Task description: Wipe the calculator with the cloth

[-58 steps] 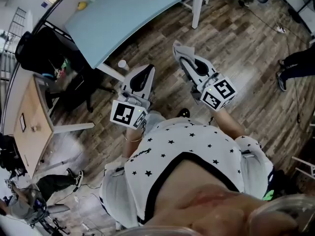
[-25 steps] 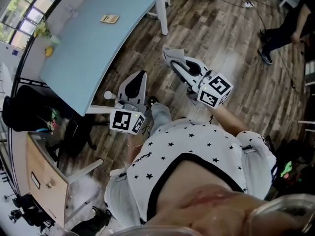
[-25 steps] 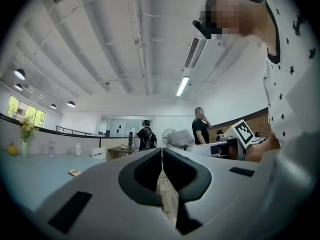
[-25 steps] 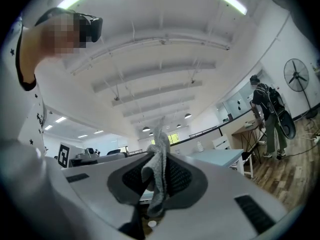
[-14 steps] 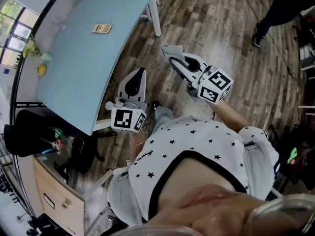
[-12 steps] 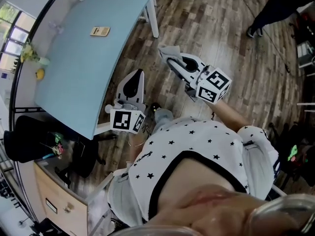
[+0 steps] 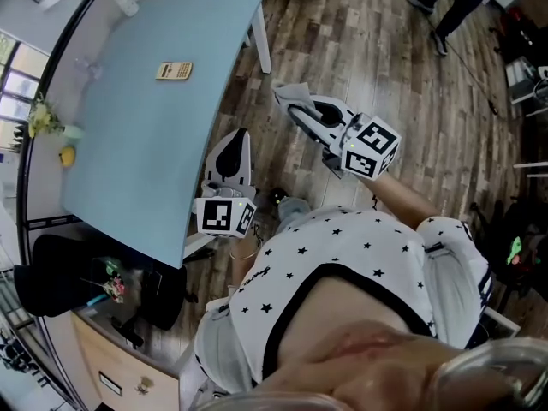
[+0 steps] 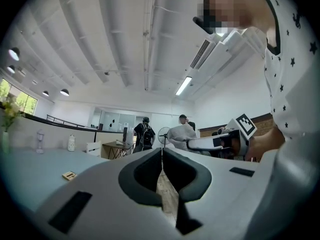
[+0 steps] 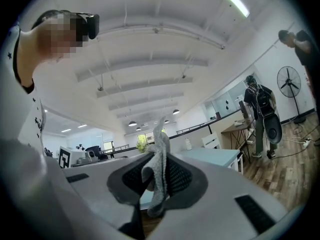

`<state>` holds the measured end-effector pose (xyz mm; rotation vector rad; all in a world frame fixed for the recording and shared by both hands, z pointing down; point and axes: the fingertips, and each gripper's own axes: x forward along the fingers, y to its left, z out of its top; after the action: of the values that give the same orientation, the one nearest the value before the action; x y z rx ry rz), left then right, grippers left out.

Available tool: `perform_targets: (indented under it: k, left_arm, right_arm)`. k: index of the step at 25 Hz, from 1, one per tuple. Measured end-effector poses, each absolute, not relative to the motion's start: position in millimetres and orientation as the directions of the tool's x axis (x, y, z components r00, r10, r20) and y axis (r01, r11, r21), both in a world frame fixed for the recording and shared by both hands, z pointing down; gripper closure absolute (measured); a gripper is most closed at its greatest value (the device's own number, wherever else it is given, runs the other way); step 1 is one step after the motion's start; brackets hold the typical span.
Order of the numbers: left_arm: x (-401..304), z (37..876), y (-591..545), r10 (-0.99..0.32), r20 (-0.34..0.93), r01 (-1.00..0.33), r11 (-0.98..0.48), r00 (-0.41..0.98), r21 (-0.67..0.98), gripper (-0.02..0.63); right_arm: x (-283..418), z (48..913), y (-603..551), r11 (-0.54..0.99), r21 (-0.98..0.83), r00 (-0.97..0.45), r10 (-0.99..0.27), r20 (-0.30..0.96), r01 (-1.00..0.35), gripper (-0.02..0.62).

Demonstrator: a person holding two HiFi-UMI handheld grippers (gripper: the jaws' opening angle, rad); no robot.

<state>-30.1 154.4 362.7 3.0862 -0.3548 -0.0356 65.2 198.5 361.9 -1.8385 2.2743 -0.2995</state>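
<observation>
The wipe had not begun; this was the approach. The right tool (image 7: pixel 295 105) was clamped on a bunched grey cloth (image 7: pixel 289 91), whose free end stuck out past the tips. The left tool (image 7: pixel 235 137) had its jaws pressed together with nothing between them. Both hung off the long edge of the pale blue table (image 7: pixel 128 144), over the wooden floor (image 7: pixel 411 84).

The calculator (image 7: pixel 174 70) lay flat on the table, toward its far end and well apart from both tools. It looked like a small tan rectangle with darker keys, too small to judge any dirt.

Next, the cloth likely needed carrying across the table and lowering onto the calculator's face, perhaps with the left tool steadying it.
</observation>
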Motion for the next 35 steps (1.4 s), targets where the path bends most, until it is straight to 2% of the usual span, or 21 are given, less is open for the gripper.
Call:
perform_targets:
  k: [11, 27, 35]
  left_arm:
    - [-44.1, 360.9, 94.8, -0.224, -0.038, -0.223, -0.974, 0.974, 0.046, 0.577]
    - [-80.2, 363.1, 43.3, -0.314, -0.066, -0.310, -0.949, 0.947, 0.062, 0.577]
    - [-116.3, 359.3, 9.3, -0.517, -0.074, -0.514, -0.856, 0.853, 0.050, 0.577]
  right_arm:
    - [54.9, 358.0, 141.1, 0.182, -0.266, -0.186, -0.982, -0.009, -0.947, 0.548]
    - [29.6, 357.0, 84.8, 0.240, -0.246, -0.251, -0.968, 0.016, -0.939, 0.548]
    - [4.1, 359.8, 19.2, 0.438, -0.262, -0.453, -0.892, -0.005, -0.860, 0.548]
